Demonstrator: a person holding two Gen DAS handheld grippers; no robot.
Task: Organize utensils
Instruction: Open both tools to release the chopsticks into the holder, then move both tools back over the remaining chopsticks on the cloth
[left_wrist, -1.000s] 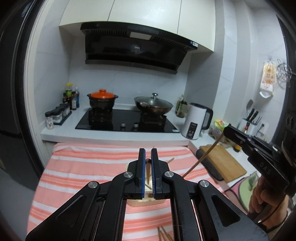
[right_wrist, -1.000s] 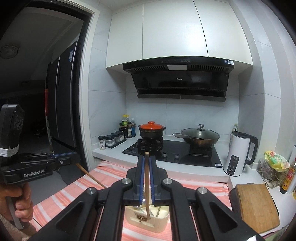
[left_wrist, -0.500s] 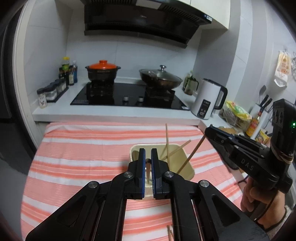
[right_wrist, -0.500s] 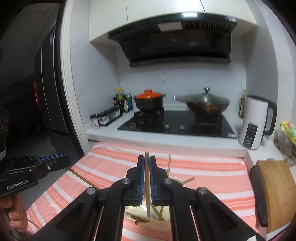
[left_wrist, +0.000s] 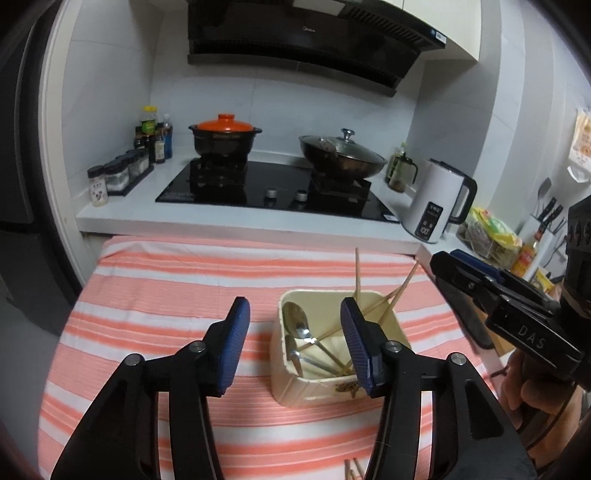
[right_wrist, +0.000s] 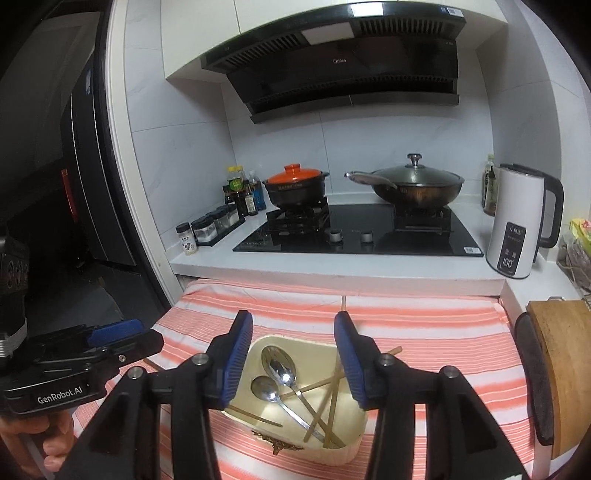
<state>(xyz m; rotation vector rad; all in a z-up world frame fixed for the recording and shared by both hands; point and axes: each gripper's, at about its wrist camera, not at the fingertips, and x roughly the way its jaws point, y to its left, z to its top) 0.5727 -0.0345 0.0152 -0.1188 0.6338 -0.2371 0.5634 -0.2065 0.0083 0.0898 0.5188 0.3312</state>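
A cream rectangular holder (left_wrist: 317, 391) (right_wrist: 343, 456) stands on the striped cloth. It holds two metal spoons (right_wrist: 279, 369) (left_wrist: 297, 321) and several wooden chopsticks (right_wrist: 332, 398) (left_wrist: 391, 299). My left gripper (left_wrist: 295, 347) is open and empty, above the holder's left side. My right gripper (right_wrist: 293, 360) is open and empty, directly over the holder. Each gripper shows in the other's view: the right one (left_wrist: 480, 280) and the left one (right_wrist: 122, 334).
Two chopstick ends (left_wrist: 351, 469) lie on the cloth (left_wrist: 166, 295) near the front edge. A stove with an orange-lidded pot (left_wrist: 225, 138) and wok (left_wrist: 341, 155) is behind. A white kettle (right_wrist: 521, 225) and a cutting board (right_wrist: 565, 369) are at the right.
Both grippers were shut, each on a chopstick, and have opened. The chopsticks now rest in the holder. Both views tilted down toward the holder.
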